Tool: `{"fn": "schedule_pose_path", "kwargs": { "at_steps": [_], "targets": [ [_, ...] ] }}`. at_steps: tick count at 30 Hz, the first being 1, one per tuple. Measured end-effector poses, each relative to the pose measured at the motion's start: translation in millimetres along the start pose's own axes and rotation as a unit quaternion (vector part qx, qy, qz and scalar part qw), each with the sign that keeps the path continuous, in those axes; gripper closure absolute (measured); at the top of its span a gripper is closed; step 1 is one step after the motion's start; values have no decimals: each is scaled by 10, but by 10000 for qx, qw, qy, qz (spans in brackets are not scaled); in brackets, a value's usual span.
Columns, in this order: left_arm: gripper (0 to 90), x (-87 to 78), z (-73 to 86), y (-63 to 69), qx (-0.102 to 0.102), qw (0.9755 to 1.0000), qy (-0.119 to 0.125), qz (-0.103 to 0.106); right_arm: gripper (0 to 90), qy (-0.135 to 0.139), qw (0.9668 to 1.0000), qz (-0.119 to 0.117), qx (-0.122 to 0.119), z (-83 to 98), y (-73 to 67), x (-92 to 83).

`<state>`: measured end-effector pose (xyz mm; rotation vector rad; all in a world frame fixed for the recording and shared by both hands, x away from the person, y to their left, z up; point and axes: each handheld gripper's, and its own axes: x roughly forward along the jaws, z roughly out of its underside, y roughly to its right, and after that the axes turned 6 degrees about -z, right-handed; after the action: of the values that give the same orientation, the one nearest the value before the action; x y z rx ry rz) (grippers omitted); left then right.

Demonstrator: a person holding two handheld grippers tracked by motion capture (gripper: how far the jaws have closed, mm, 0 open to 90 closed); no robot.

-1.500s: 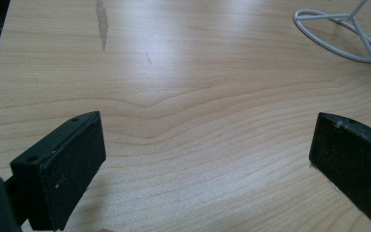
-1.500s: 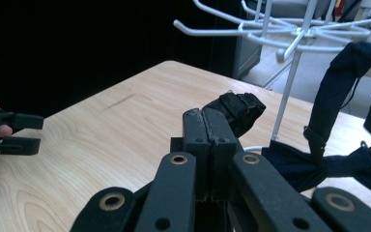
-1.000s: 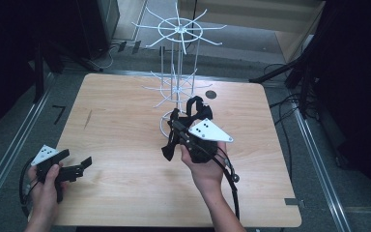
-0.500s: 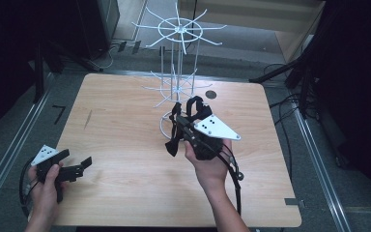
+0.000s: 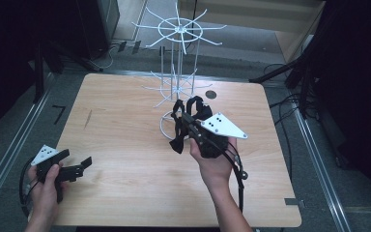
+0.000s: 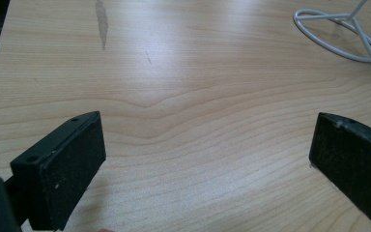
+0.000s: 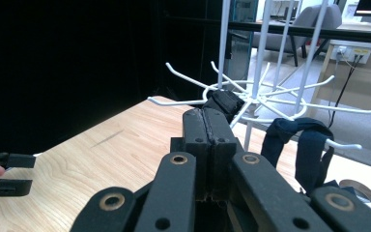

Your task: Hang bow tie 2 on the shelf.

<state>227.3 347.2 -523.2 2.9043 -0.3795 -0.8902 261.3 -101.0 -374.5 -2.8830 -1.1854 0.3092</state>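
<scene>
So the right gripper [image 7: 207, 140] is up near the middle of the table [image 5: 125, 140], jaws pinched together on a bit of black fabric [image 7: 224, 102]. In the right gripper view you can see the cloth poking out past the closed jaw tips, right up against the lower ring of prongs on the white wire rack [image 5: 176, 58]. A second loop of what looks like the same dark fabric strap [image 7: 299, 145] is draped over one of the prongs just beside it, hanging slack. From the high view a tail of it [image 5: 178, 143] dangles below the gripper toward the rack's round base.

The left gripper [image 5: 72, 170] is parked at the near left corner of the table, well apart from all this, jaws spread wide over bare wood with nothing between them.

My read on the cloth: very light, totally floppy, no stiffness at all, so it'll sag and swing wherever it isn't held. Not fragile, not really slippery against rubbery pads, but thin enough that it could snag on those prong tips. Best grab looks like a band section near the top of a loop, so the opening stays hanging free for the prong. The rack itself looks light and tippy, so I'd go easy on sideways tugs
</scene>
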Motion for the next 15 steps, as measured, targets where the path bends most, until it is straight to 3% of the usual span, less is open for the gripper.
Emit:
{"fn": "schedule_pose_path", "kwargs": {
  "at_steps": [15],
  "targets": [
    [0, 1, 1, -2, 2, 10000, 15, 5, 900, -134, 9996, 150, 177, 81, 151, 83]
  ]
}}
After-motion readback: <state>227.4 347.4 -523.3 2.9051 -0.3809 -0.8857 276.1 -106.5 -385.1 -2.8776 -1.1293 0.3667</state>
